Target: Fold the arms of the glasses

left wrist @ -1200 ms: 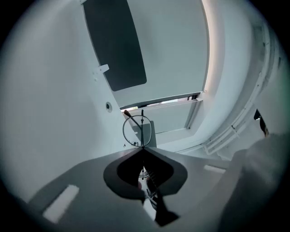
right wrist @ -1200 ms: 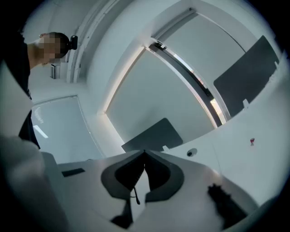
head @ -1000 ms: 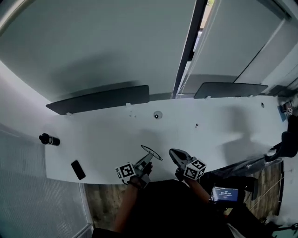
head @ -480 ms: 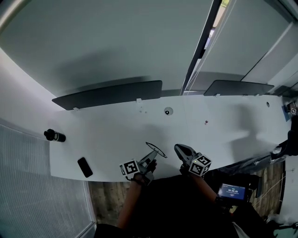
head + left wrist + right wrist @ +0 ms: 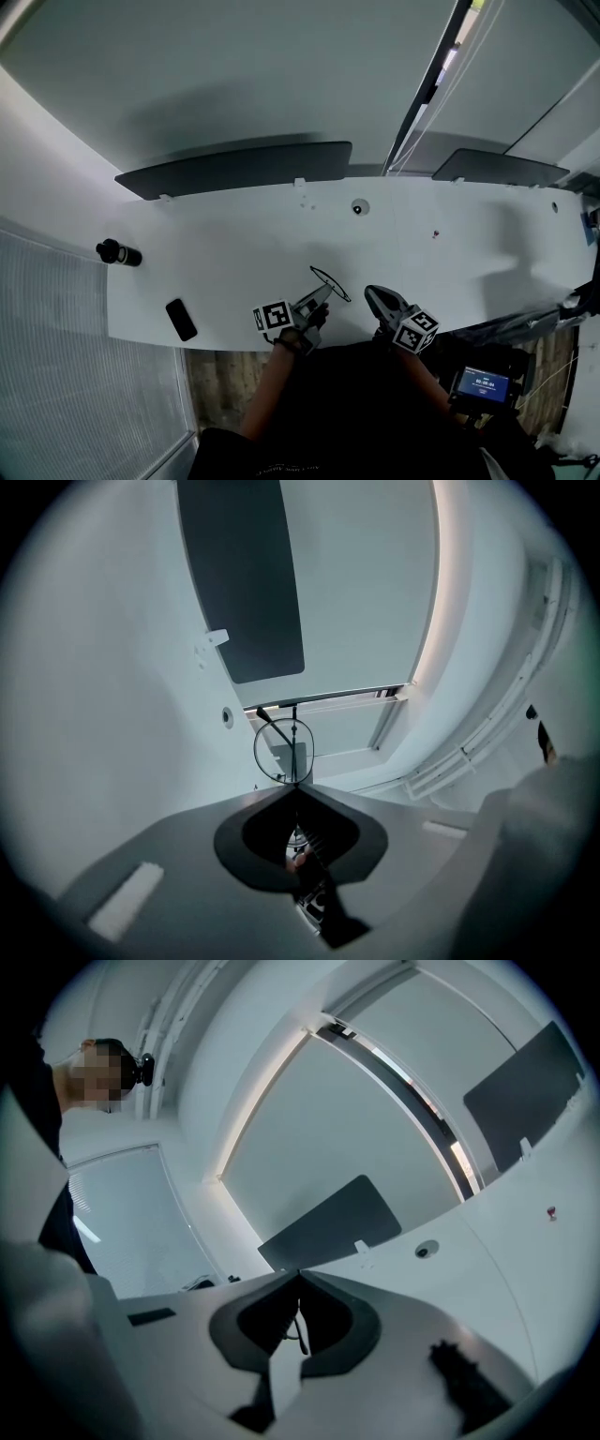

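Black glasses (image 5: 329, 283) clamped in left claw (image 5: 322, 297)

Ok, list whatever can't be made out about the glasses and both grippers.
Glasses: arms folded or open, too small to tell in the head view; the left gripper view shows them nearly end-on, only one rim clear.
Left gripper: its grip spot on the frame is hidden by its own shut jaws.
Right gripper: shut, and its view misses the glasses.
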